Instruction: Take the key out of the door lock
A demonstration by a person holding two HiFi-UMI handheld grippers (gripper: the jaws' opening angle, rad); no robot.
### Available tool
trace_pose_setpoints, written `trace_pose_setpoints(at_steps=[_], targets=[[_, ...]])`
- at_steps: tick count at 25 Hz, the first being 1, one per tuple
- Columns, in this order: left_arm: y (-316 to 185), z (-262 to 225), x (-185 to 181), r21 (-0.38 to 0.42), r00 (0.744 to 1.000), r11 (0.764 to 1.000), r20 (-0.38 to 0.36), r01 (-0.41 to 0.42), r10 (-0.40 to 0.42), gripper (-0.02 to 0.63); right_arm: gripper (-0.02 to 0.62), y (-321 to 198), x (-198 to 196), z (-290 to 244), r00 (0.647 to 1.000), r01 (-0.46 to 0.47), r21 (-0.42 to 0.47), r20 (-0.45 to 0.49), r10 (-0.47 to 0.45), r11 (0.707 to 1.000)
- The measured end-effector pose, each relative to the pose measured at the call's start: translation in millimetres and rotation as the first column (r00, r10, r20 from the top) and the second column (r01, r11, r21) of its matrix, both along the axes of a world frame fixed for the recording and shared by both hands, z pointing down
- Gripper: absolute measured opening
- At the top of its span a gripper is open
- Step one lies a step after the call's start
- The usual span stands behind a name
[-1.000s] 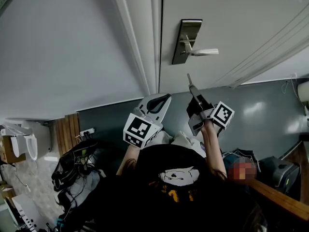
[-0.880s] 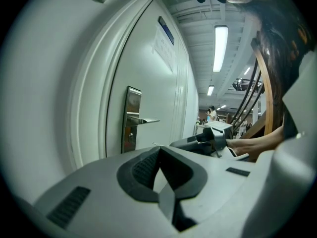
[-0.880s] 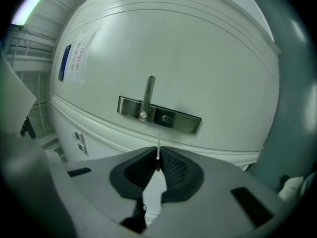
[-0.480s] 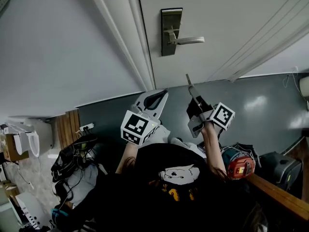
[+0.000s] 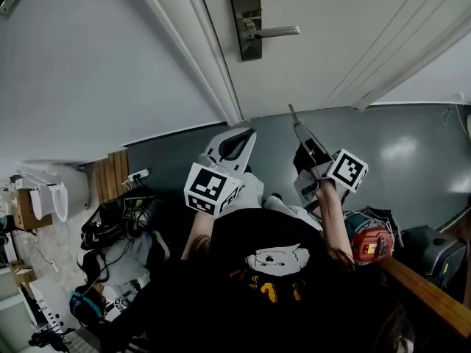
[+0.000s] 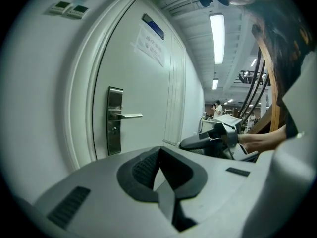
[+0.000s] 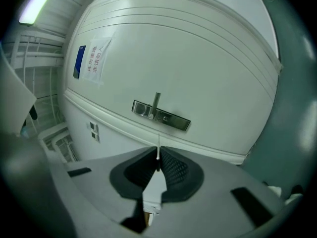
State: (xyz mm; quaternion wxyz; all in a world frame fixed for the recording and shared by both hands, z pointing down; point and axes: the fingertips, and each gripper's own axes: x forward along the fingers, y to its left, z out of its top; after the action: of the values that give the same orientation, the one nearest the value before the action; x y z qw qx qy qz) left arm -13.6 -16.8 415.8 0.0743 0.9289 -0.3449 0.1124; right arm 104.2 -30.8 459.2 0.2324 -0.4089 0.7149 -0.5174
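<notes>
Now grasps the key edge-on in the right gripper, thin blade poking out past the tips, well clear of the door lock. Points it up toward the white door, below the lever handle. Holds the left gripper near the right one, low and close to the body, jaws pressed together on nothing, facing the door lock from the side.

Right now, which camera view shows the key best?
The head view: the key sticks out of the right gripper, well clear of the lock plate. The right gripper view shows it edge-on, a thin sliver between shut jaws. The left gripper view doesn't show it clearly.
</notes>
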Motion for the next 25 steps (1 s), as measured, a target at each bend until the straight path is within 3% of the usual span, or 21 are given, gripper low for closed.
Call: trace_pose_setpoints(at_steps=[13, 25], targets=[[61.4, 3.6, 5.2, 0.006, 0.997, 0.997, 0.005, 0.077, -0.077, 0.005, 0.02, 58.5, 9.0, -3.2, 0.994, 0.089, 0.028, -0.059, -0.087, 0.996], [84.2, 13.3, 1.5, -0.006, 0.994, 0.994, 0.023, 0.108, -0.108, 0.006, 0.02, 74.2, 7.1, -1.3, 0.989, 0.13, 0.045, -0.075, -0.127, 0.99]])
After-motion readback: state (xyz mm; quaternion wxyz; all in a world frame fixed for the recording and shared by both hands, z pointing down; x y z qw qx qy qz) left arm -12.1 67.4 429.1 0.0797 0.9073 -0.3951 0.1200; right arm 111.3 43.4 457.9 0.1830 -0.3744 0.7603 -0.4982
